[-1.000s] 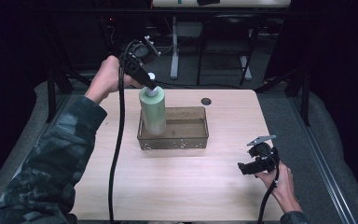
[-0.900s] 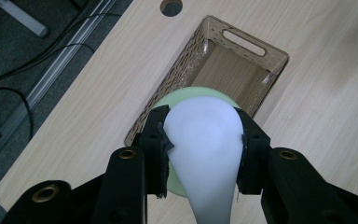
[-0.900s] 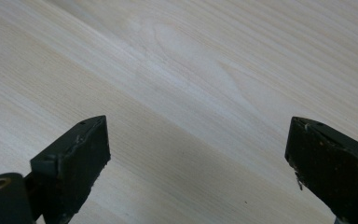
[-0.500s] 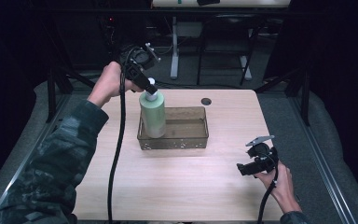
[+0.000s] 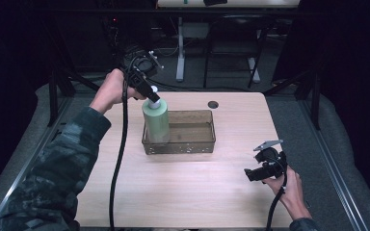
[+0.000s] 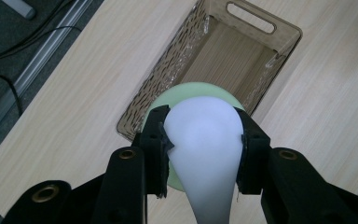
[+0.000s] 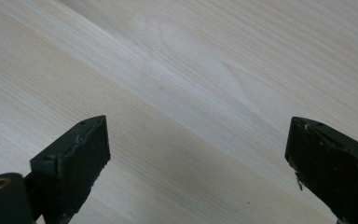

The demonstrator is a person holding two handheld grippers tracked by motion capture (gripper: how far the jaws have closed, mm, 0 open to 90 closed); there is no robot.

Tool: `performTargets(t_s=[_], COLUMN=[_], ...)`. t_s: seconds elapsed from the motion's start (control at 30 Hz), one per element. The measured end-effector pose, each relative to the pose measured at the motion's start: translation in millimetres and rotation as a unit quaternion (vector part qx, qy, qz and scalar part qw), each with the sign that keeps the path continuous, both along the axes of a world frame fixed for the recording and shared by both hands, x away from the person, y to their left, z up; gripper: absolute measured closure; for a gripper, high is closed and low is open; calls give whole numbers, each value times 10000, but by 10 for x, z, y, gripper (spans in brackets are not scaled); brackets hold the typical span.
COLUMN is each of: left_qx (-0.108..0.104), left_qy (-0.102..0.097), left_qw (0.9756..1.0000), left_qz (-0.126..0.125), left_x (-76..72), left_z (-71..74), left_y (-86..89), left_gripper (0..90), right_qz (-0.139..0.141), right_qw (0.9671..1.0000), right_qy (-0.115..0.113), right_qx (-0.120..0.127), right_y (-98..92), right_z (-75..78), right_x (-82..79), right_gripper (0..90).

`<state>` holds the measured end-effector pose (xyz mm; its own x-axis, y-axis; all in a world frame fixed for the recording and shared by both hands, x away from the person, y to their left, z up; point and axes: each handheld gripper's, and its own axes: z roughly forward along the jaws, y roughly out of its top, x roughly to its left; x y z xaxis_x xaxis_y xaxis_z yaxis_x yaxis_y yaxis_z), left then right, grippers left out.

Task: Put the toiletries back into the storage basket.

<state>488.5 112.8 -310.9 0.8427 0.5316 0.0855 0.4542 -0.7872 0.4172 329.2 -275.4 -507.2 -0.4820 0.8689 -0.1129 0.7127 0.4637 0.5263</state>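
The left gripper (image 5: 150, 96) is clamped on the white cap (image 6: 205, 135) of a green bottle (image 5: 155, 120), which stands upright at the 9 o'clock end of the clear tray (image 5: 192, 147) mid-table. Can't tell if it's touching the bottom. The right gripper (image 5: 255, 172) sits at about 4 o'clock, jaws wide apart, nothing in them.

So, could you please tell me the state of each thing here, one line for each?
green bottle: upright, held by its white cap, at the bin's left end
clear bin: open-topped, on the table
left gripper: shut on the white cap
right gripper: open, nothing between its jaws
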Motion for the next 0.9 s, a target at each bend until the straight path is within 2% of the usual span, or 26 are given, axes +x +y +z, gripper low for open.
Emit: performTargets(t_s=[0.73,0.9], left_qx=[293,293], left_qy=[288,322], left_qw=[9991,9990], left_qz=[-104,-98], left_x=[34,45], left_z=[-184,-198], left_y=[-6,5], left_gripper=[630,630], right_qz=[1,11], right_qw=[10000,10000], right_qy=[-4,-4], right_qx=[5,-5], right_y=[-6,-11], right_z=[-2,-7], right_x=[-2,3], right_gripper=[62,62])
